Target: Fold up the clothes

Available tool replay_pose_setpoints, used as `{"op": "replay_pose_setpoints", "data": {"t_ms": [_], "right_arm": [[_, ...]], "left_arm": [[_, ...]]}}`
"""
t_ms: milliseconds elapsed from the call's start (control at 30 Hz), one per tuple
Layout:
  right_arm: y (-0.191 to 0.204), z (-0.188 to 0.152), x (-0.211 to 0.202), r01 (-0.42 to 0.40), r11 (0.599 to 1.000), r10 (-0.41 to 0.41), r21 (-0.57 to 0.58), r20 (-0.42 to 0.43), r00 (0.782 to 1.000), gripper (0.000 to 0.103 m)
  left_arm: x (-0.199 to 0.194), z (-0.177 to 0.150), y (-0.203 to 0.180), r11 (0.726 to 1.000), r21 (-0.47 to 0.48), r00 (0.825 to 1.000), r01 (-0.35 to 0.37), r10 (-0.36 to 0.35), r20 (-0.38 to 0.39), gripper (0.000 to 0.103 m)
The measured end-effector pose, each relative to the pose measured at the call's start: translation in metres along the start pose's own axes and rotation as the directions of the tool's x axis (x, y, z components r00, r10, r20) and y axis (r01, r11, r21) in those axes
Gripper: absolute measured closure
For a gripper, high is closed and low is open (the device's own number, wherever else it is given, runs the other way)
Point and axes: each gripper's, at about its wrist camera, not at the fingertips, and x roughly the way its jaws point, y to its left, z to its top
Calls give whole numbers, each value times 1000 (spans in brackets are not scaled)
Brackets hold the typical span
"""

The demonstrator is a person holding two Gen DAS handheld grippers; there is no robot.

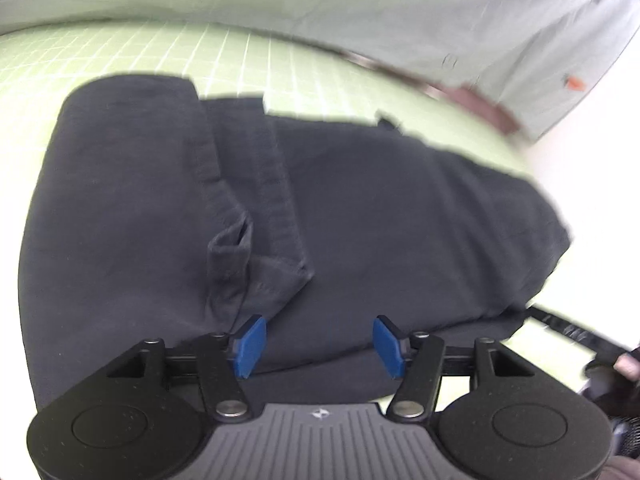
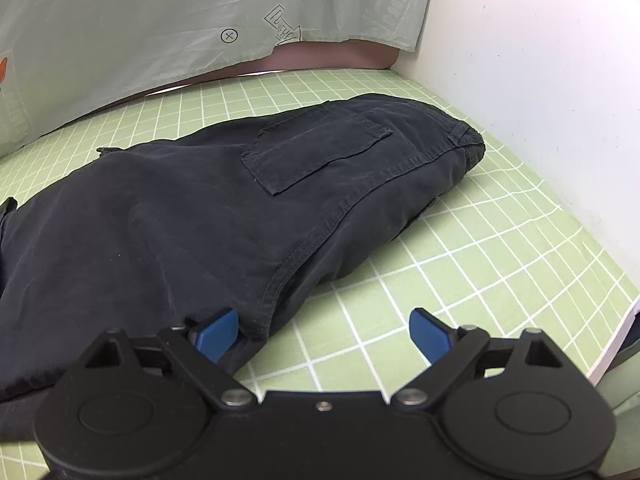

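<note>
Both claws, left claw (image 1: 319,346) and right claw (image 2: 322,338), gape above dark trousers (image 2: 224,200).

Even, bright indoor light is seen in both views, with no single source made out. The left wrist view is smeared by motion blur: the edges of the dark trousers (image 1: 280,208) are softened, and the grid lines of the green mat (image 1: 160,52) are washed pale by overexposure towards the left. The white wall (image 1: 580,152) at the right is blown out to near pure white. The right wrist view is held sharp; stitching on the trousers (image 2: 240,208) is read clearly, and only a thin, soft shadow is cast on the mat (image 2: 460,248) beneath the fabric. Strong fisheye bending is shown at the borders of both views, with dark vignetted corners.
</note>
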Motion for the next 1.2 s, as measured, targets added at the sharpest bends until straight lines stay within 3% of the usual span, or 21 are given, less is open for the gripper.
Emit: {"op": "replay_pose_setpoints", "data": {"t_ms": [67, 167, 300, 333, 400, 433, 533, 600, 700, 733, 800, 900, 933, 1000, 1067, 1100, 1167, 1200], "right_arm": [[-3, 2, 0, 2, 1000, -2, -5, 9, 1000, 10], [-9, 3, 1, 9, 1000, -9, -4, 11, 1000, 10], [-17, 3, 3, 15, 1000, -15, -2, 1, 1000, 10], [-18, 3, 3, 17, 1000, -17, -3, 0, 1000, 10], [-21, 2, 3, 22, 1000, -22, -8, -4, 1000, 10], [-22, 1, 3, 23, 1000, -24, -12, -5, 1000, 10], [-24, -4, 2, 25, 999, -25, -24, -14, 1000, 10], [-26, -8, 0, 29, 999, -30, -32, -16, 999, 10], [-30, -12, -4, 39, 999, -39, -30, -13, 999, 10], [-32, -13, -4, 41, 999, -41, -25, -16, 999, 10], [-35, -15, -1, 42, 999, -42, -9, -29, 999, 10], [-37, -15, 2, 38, 999, -38, 14, -42, 998, 10], [-37, -14, 1, 34, 999, -33, 17, -36, 999, 10], [-37, -11, -2, 25, 1000, -25, 18, -22, 999, 10], [-38, -8, -2, 17, 1000, -16, 23, -13, 1000, 10], [-39, -7, -1, 13, 1000, -12, 27, -13, 1000, 10], [-43, -4, 3, 7, 999, -6, 41, -15, 1000, 10], [-45, -1, 4, 6, 999, -5, 50, -12, 1000, 10]], "left_arm": [[-8, 3, 3, 998, -19, 997, -52, 53, 54, 38], [2, 14, 9, 986, -39, 984, -161, 164, 69, 40], [20, 22, 16, 978, -59, 977, -198, 202, 69, 40], [24, 23, 18, 977, -58, 976, -203, 207, 70, 44], [30, 25, 20, 980, -57, 978, -192, 196, 70, 68], [32, 25, 20, 982, -55, 981, -180, 184, 68, 92], [20, 24, 11, 987, -12, 981, -161, 161, 104, 93], [-5, 17, -5, 991, 77, 983, -111, 98, 155, 93], [-26, 6, -23, 978, 200, 989, -61, 31, 147, 93], [-18, 0, -20, 977, 198, 991, -75, 51, 121, 93], [-2, -11, -13, 977, 186, 994, -101, 90, 67, 92], [24, -17, 14, 995, 18, 994, -99, 100, -34, 81], [24, -18, 17, 996, -13, 996, -87, 86, -31, 80], [21, -14, 19, 997, -39, 997, -64, 62, -41, 69], [17, -9, 19, 998, -57, 998, -38, 35, -46, 52], [14, -5, 18, 997, -67, 999, -28, 25, -42, 49], [7, 3, 19, 995, -88, 999, -37, 37, 0, 32], [3, 6, 20, 994, -99, 999, -41, 43, 20, 29]]}}
